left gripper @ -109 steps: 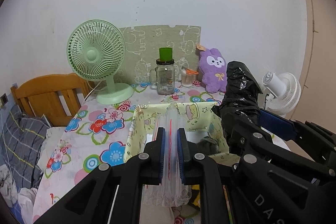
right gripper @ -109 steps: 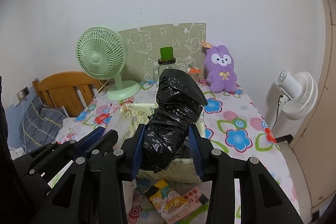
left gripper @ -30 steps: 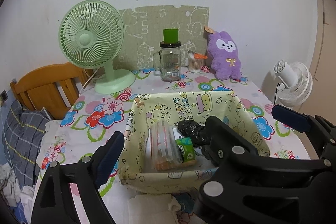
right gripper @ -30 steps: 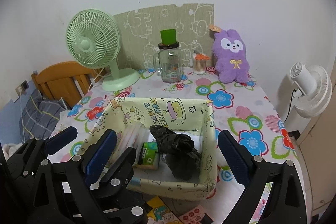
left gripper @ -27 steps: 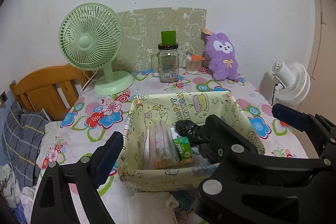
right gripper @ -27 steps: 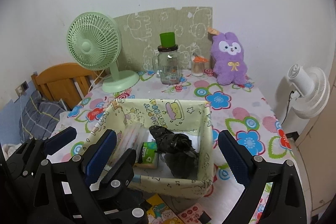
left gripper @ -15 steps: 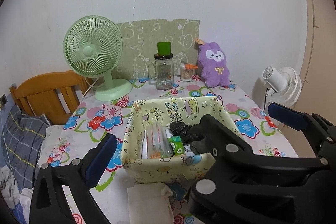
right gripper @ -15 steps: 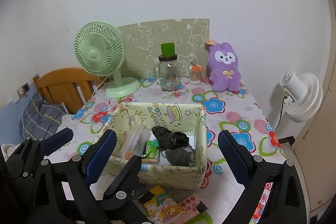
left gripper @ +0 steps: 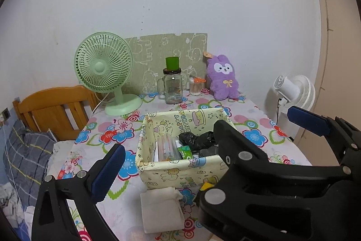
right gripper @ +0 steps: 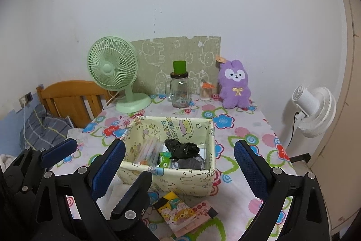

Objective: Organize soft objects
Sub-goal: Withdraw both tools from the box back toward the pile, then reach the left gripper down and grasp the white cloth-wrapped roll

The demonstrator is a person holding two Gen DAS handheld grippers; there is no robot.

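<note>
A pale yellow fabric basket (left gripper: 180,171) (right gripper: 180,180) stands mid-table. Inside lie a clear packet of straws (left gripper: 165,147) (right gripper: 149,151), a green pack (left gripper: 184,153) (right gripper: 164,161) and a black plastic bundle (left gripper: 195,139) (right gripper: 181,148). My left gripper (left gripper: 167,162) is open and empty, pulled back in front of the basket. My right gripper (right gripper: 178,164) is open and empty, also in front of it. A white folded cloth (left gripper: 161,209) lies on the table before the basket. A purple plush bunny (left gripper: 222,77) (right gripper: 234,85) sits at the back.
A green desk fan (left gripper: 106,69) (right gripper: 115,71), glass jar with green lid (left gripper: 172,87) (right gripper: 179,87) and cotton-swab cup (right gripper: 205,92) stand at the back. Sticker cards (right gripper: 180,214) lie before the basket. A white floor fan (right gripper: 313,110) stands right, a wooden chair (right gripper: 72,98) left.
Both grippers let go of the straw packet and black bundle, which now lie in the basket. Both have since pulled back and up, so the basket looks farther away.
</note>
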